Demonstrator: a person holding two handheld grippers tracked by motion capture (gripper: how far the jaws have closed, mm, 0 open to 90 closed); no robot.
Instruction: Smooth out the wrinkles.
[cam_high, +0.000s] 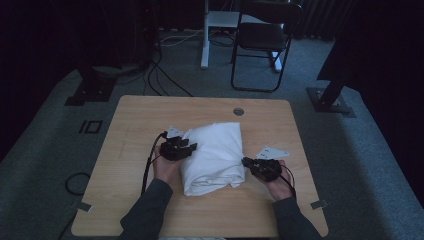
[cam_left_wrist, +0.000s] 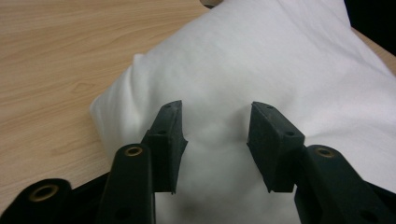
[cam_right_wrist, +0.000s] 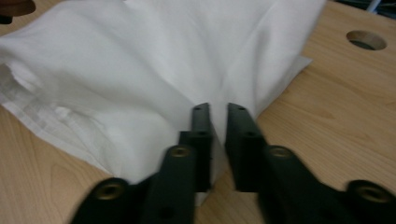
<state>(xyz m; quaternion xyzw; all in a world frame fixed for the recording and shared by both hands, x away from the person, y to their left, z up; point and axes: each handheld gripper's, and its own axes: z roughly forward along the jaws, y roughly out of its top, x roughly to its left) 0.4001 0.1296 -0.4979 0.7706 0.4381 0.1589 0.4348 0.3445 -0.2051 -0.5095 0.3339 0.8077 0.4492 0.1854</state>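
A bulky folded white cloth (cam_high: 215, 155) lies in the middle of the wooden table (cam_high: 145, 120). My left gripper (cam_high: 189, 145) rests on the cloth's left side. In the left gripper view its jaws stand well apart over the white fabric (cam_left_wrist: 280, 56), the left gripper (cam_left_wrist: 217, 109) open, with a soft bulge of fabric between them. My right gripper (cam_high: 245, 161) is at the cloth's near right edge. In the right gripper view the right gripper (cam_right_wrist: 218, 108) shows only a narrow gap, and the cloth's (cam_right_wrist: 140, 60) thin edge sits in it with creases running up from the jaws.
A round cable hole (cam_high: 238, 111) sits near the table's far edge, also close by in the right gripper view as the hole (cam_right_wrist: 366, 40). Behind the table stand a black folding chair (cam_high: 262, 40) and a white desk leg (cam_high: 205, 35). Cables lie on the grey carpet.
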